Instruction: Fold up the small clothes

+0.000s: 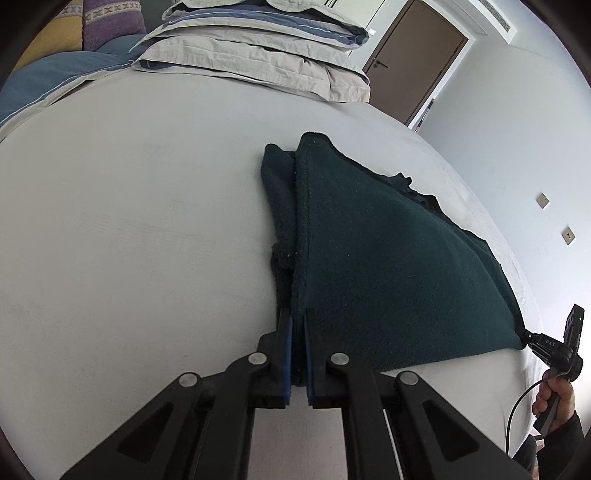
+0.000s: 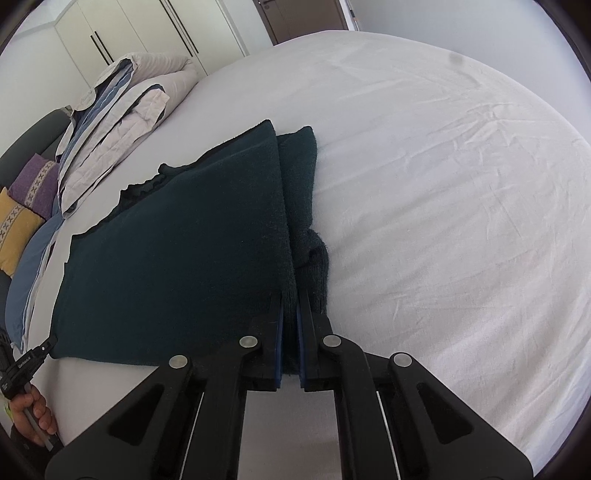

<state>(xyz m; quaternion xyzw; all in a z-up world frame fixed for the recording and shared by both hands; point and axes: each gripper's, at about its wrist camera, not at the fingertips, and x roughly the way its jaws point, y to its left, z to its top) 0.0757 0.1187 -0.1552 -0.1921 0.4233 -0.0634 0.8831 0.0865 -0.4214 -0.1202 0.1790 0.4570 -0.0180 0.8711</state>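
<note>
Left wrist view: the left hand-held gripper (image 1: 298,321) is clamped on the near corner of a dark green garment (image 1: 388,258), its blue-lined jaws drawn together with a fold of the fabric between them. The garment lies on a bed (image 1: 129,240) covered by a pale grey sheet, and its upper layer is lifted taut along the near edge between the two grippers, with a narrower folded strip lying flat beside it on the sheet. At the right edge of this view the right hand-held gripper (image 1: 526,336) pinches the opposite near corner, and the person's right hand (image 1: 554,398) grips its handle, from which a black cable hangs. At the far end of the bed lies a stack of folded beige and blue bedding (image 1: 258,48), with purple and yellow cushions (image 1: 99,22) at the upper left. Behind the bed stand a brown door (image 1: 417,59) and a white wall bearing two small switch plates (image 1: 554,218). Right wrist view: the right hand-held gripper (image 2: 290,314) is likewise closed on the garment (image 2: 184,251), at its own near corner; the sheet (image 2: 443,184) to the right is lightly creased. White wardrobe doors (image 2: 129,33) with dark vertical handles stand beyond the bedding (image 2: 118,122), and the left hand (image 2: 37,413) appears at the lower left edge.
</note>
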